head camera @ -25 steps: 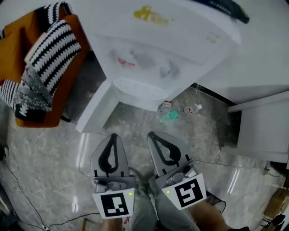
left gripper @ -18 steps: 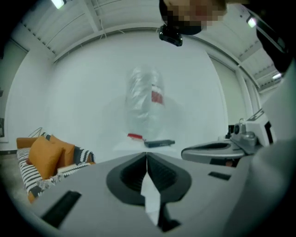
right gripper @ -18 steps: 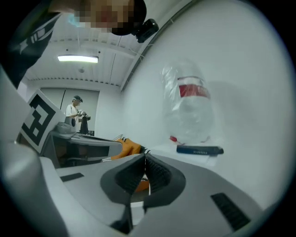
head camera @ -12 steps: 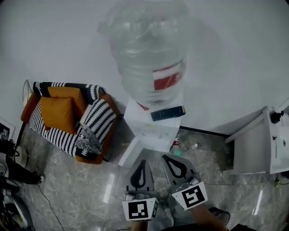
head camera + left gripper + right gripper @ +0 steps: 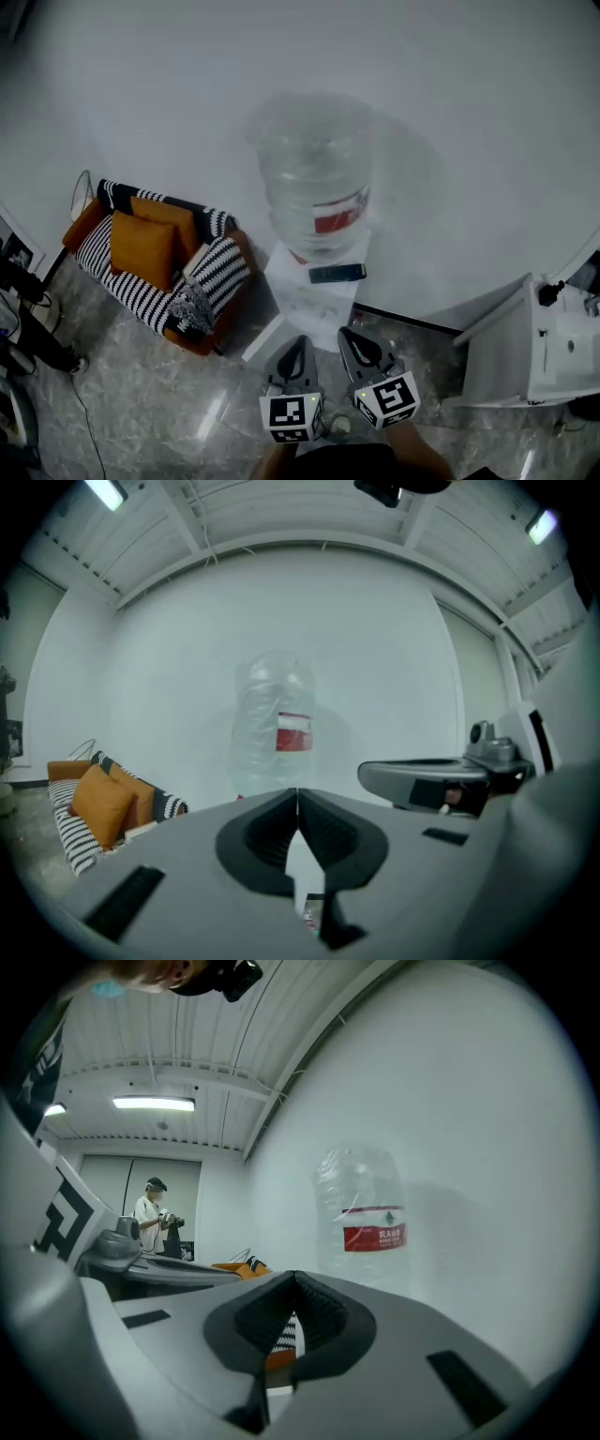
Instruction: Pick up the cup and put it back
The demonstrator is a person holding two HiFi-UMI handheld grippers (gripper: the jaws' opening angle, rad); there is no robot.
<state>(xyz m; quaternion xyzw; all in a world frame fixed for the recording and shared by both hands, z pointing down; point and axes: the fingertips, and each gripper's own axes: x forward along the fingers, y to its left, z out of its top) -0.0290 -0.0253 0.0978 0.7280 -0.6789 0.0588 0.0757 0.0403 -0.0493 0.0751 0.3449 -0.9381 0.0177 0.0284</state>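
No cup shows in any view. In the head view my left gripper point(image 5: 295, 343) and right gripper point(image 5: 349, 335) hang side by side at the bottom middle, both shut with nothing between the jaws. They point toward a white water dispenser point(image 5: 309, 300) that carries a large clear bottle point(image 5: 314, 192) with a red label. The left gripper view has its closed jaws point(image 5: 297, 794) in front of the bottle point(image 5: 278, 733), with the right gripper's body point(image 5: 422, 780) at the right. The right gripper view has its closed jaws point(image 5: 295, 1279) left of the bottle point(image 5: 370, 1218).
A dark flat object point(image 5: 337, 274) lies on the dispenser's top. An orange and striped sofa point(image 5: 159, 267) stands to the left, a white cabinet point(image 5: 525, 347) to the right. A white wall rises behind. A person point(image 5: 150, 1211) stands far off in the right gripper view.
The head view has lifted from the dispenser's tap area to the whole bottle and wall. Both grippers stay shut and side by side, now smaller in the frame.
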